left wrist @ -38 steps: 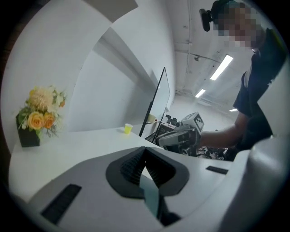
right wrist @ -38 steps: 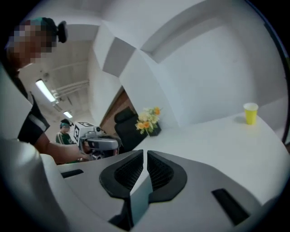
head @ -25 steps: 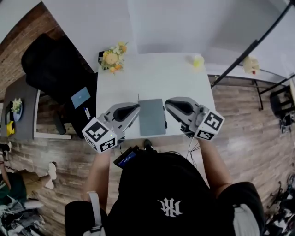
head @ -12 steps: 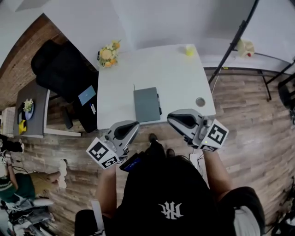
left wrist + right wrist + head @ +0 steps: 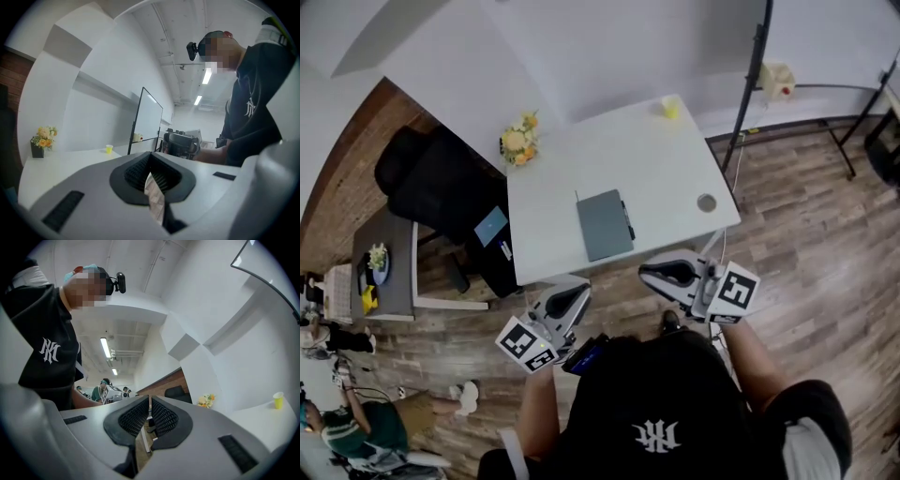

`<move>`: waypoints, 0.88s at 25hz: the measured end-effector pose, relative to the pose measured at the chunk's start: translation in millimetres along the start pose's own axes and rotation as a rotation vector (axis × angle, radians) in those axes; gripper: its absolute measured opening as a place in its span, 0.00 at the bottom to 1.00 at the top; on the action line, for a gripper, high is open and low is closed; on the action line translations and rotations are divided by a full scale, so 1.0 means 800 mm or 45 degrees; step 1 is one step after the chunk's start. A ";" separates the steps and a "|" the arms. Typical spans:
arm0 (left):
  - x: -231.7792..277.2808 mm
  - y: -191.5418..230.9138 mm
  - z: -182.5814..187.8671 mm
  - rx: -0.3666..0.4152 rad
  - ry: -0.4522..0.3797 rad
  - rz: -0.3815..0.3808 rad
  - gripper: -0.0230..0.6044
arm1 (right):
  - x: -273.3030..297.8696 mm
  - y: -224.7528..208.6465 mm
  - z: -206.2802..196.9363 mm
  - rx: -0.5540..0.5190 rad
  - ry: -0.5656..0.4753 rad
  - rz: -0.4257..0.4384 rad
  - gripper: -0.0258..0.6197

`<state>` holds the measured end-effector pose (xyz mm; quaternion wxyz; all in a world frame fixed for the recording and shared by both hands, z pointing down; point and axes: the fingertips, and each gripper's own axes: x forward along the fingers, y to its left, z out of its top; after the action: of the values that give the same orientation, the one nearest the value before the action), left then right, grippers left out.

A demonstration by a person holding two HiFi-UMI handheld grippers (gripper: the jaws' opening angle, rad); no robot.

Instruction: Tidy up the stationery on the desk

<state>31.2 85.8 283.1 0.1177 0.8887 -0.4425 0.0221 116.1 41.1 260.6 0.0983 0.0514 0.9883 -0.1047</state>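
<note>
Notebook (image 5: 605, 225), grey, flat, rectangular, lies mid white desk (image 5: 666, 155); thin dark pen (image 5: 627, 220) just beside it. Likely light, stiff, smooth: pinch a long edge. Left tongs (image 5: 585, 285) and right tongs (image 5: 645, 274) pressed together, empty, short of desk.

Right claw (image 5: 149, 416) jaws together, empty, yellow cup (image 5: 278, 400) on white desk (image 5: 262, 423), flowers (image 5: 205, 401) beyond, person (image 5: 44, 352) at left

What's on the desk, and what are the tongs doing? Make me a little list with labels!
desk: white, mostly bare
notebook: grey, closed, lying flat near the front edge
pen: dark, along the notebook's right side
flowers: back left corner
cup: yellow, back right corner
left tongs: shut, holding nothing, off the desk
right tongs: shut, holding nothing, off the desk
</note>
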 end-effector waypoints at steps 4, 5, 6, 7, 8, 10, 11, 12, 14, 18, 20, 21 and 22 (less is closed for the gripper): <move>-0.024 -0.009 -0.001 0.013 -0.025 -0.051 0.04 | 0.026 0.042 -0.009 -0.005 0.030 0.026 0.11; -0.033 -0.012 -0.003 0.023 -0.020 -0.068 0.04 | 0.033 0.054 -0.014 0.002 0.038 0.024 0.11; -0.044 -0.016 -0.005 0.034 -0.013 -0.084 0.04 | 0.039 0.067 -0.017 0.018 0.040 0.023 0.11; -0.056 -0.021 -0.007 0.044 -0.005 -0.100 0.04 | 0.046 0.079 -0.022 0.034 0.042 0.018 0.11; -0.069 -0.026 -0.010 0.051 0.003 -0.114 0.04 | 0.052 0.092 -0.027 0.043 0.046 0.008 0.11; -0.097 -0.034 -0.019 0.054 0.013 -0.135 0.04 | 0.065 0.113 -0.039 0.054 0.061 -0.004 0.11; -0.112 -0.036 -0.026 0.049 0.017 -0.138 0.04 | 0.071 0.125 -0.044 0.072 0.062 0.000 0.11; -0.129 -0.036 -0.034 0.037 0.019 -0.138 0.04 | 0.077 0.137 -0.047 0.098 0.052 0.010 0.11; -0.161 -0.036 -0.051 0.000 0.017 -0.135 0.04 | 0.086 0.163 -0.051 0.131 0.026 0.023 0.11; -0.195 -0.047 -0.085 -0.062 0.011 -0.149 0.04 | 0.095 0.196 -0.067 0.140 0.051 -0.016 0.11; -0.199 -0.056 -0.094 -0.074 0.004 -0.160 0.04 | 0.095 0.208 -0.075 0.142 0.075 -0.010 0.11; -0.200 -0.061 -0.095 -0.074 -0.003 -0.169 0.04 | 0.095 0.215 -0.077 0.142 0.084 0.009 0.11; -0.201 -0.067 -0.095 -0.068 -0.010 -0.177 0.04 | 0.094 0.224 -0.077 0.142 0.090 0.040 0.11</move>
<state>-18.9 260.2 323.5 0.1408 0.9139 -0.3807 -0.0016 53.2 234.7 269.2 0.0619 0.0762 0.9828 -0.1562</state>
